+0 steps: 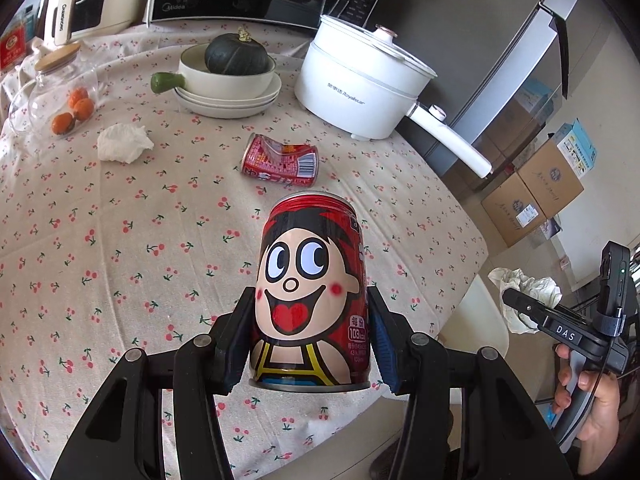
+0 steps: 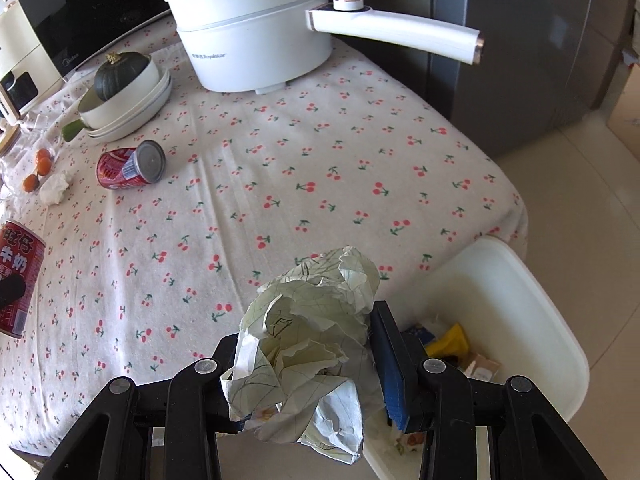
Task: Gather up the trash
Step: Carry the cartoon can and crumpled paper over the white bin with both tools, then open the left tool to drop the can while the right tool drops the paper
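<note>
Two pieces of trash in hand, two left on the table

The left gripper (image 1: 310, 344) pinches an upright milk can (image 1: 310, 292); the right gripper (image 2: 308, 376) clamps crumpled paper (image 2: 308, 344) beside the white bin (image 2: 532, 320). A crushed can (image 1: 280, 160) and tissue wad (image 1: 124, 143) lie ahead.

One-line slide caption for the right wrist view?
Right claw grips crumpled paper near the white bin; a crushed can remains on the cherry-print tablecloth.

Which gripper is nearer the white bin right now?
Right. The right gripper, holding crumpled paper, hangs beside the white bin; the left gripper holds a can over the table.
</note>
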Demonstrator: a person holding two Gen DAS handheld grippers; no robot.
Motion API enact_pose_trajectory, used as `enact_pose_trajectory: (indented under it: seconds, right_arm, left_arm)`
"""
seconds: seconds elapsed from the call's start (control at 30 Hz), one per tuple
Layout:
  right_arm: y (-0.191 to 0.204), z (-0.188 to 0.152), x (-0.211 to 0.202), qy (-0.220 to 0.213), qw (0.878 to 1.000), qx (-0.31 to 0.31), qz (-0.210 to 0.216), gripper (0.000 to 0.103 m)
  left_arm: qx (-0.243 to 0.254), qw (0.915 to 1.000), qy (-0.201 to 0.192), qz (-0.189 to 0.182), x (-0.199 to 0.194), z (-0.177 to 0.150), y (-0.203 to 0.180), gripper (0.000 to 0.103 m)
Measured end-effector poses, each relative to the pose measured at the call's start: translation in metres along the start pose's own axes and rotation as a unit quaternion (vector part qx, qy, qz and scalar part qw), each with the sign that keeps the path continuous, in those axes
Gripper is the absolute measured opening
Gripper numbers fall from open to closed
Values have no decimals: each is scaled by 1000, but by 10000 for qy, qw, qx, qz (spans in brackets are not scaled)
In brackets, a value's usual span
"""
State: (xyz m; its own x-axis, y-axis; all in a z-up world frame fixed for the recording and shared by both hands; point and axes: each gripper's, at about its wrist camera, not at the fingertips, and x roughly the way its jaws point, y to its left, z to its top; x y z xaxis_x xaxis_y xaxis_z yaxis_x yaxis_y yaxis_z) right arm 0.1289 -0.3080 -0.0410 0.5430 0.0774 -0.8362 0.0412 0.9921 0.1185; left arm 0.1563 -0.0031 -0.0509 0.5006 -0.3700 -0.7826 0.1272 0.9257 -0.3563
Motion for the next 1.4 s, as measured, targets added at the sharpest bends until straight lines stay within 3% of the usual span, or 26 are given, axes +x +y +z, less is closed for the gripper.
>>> enact_pose_trajectory:
  seconds: [0.47, 0.93, 1.2, 1.3, 1.4]
  right_arm:
    - [-74, -23, -15, 23, 9983, 426, -389, 46]
    - [-150, -56, -26, 125, 9941, 814, -705, 46]
    - [-172, -67, -23, 248, 9931, 802, -813, 46]
    - [-180, -69, -25, 242, 9921, 886, -849, 46]
    - [-184, -68, -25, 233, 9915, 948, -862, 46]
  left_arm:
    - [788, 9951, 342, -495, 47, -16, -100, 55]
    - [1753, 9782, 759, -818, 118, -53, -197, 55]
    - [2120, 9693, 793, -957, 146, -65, -224, 55]
    - [2137, 9696, 776, -909, 146, -63, -225, 63]
    - [2117, 9715, 631, -865, 137, -56, -220, 77]
